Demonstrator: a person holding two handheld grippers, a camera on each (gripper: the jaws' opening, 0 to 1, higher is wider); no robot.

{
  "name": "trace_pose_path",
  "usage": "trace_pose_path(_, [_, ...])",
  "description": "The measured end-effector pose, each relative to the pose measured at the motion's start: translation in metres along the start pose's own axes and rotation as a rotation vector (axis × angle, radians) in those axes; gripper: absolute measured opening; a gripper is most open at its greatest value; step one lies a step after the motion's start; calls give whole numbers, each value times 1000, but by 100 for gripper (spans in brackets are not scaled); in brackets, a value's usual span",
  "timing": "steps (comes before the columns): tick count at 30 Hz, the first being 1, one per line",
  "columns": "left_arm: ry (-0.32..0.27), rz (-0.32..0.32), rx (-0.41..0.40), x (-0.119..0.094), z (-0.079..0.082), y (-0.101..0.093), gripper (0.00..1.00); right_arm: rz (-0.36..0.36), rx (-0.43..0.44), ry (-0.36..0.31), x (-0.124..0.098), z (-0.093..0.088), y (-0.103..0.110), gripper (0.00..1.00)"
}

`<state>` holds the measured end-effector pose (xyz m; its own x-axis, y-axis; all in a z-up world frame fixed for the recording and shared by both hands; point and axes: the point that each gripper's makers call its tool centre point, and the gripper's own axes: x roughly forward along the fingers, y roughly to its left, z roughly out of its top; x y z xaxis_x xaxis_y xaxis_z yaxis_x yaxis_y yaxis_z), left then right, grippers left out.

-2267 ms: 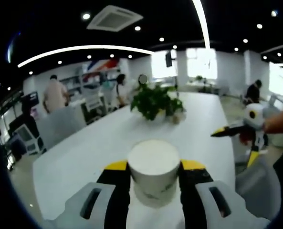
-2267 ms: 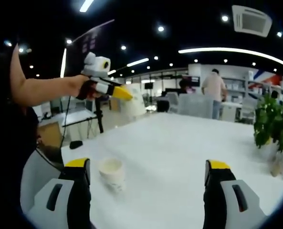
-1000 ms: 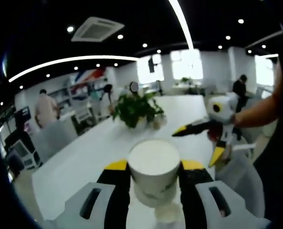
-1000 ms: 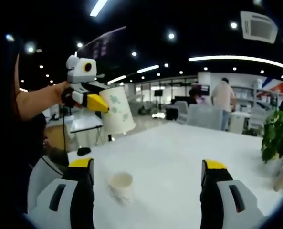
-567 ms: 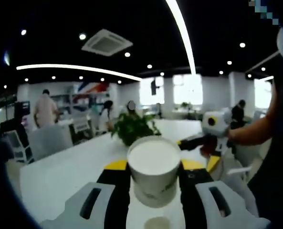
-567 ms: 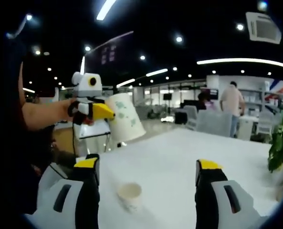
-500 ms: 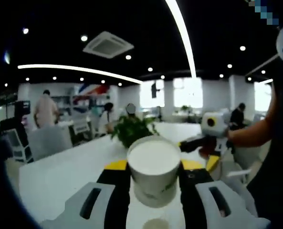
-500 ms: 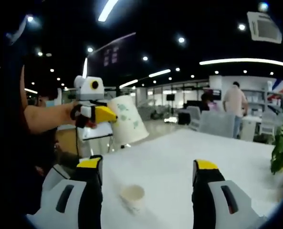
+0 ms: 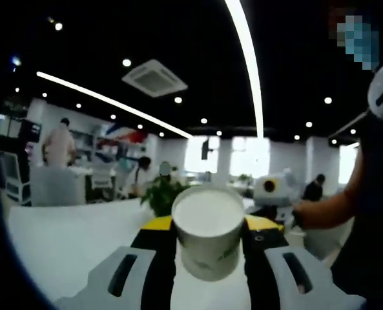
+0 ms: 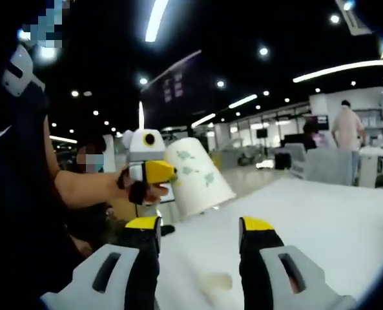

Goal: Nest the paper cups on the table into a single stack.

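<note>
the lower part of the paper cup (image 9: 208,240) sinks out of sight between the left gripper (image 9: 208,226) jaws, and the cup hides most of the potted plant (image 9: 159,196) behind it. in the right gripper view a second cup (image 10: 217,281) on the table (image 10: 346,219) is a pale blur, partly screened by the right gripper (image 10: 199,227) jaws. the far people are too small to make out.
</note>
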<state>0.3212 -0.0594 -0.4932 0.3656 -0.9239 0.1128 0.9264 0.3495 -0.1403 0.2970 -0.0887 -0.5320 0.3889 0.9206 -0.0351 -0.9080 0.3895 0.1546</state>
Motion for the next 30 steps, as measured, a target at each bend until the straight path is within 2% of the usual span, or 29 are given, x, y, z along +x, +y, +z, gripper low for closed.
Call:
trace_pose_path(4, [-29, -19, -18, -4, 1, -6, 39, 49, 23, -14, 5, 7, 8, 35])
trace_pose_path(10, [20, -62, -24, -12, -12, -11, 39, 100, 83, -31, 6, 11, 9, 24])
trace_pose_path(12, [53, -82, -25, -15, -18, -13, 39, 122, 105, -36, 5, 13, 11, 21])
trace_pose_path(15, [84, -118, -27, -19, -24, -18, 39, 174, 152, -42, 5, 15, 19, 18])
trace_pose_path(17, [91, -143, -27, -21, -25, -22, 39, 194, 165, -43, 6, 16, 22, 15])
trace_pose_path(20, [90, -160, -29, -22, -23, -25, 39, 257, 235, -76, 6, 23, 30, 13])
trace_pose_path(30, [103, -175, -11, -25, -21, -28, 39, 339, 260, -50, 9, 26, 43, 6])
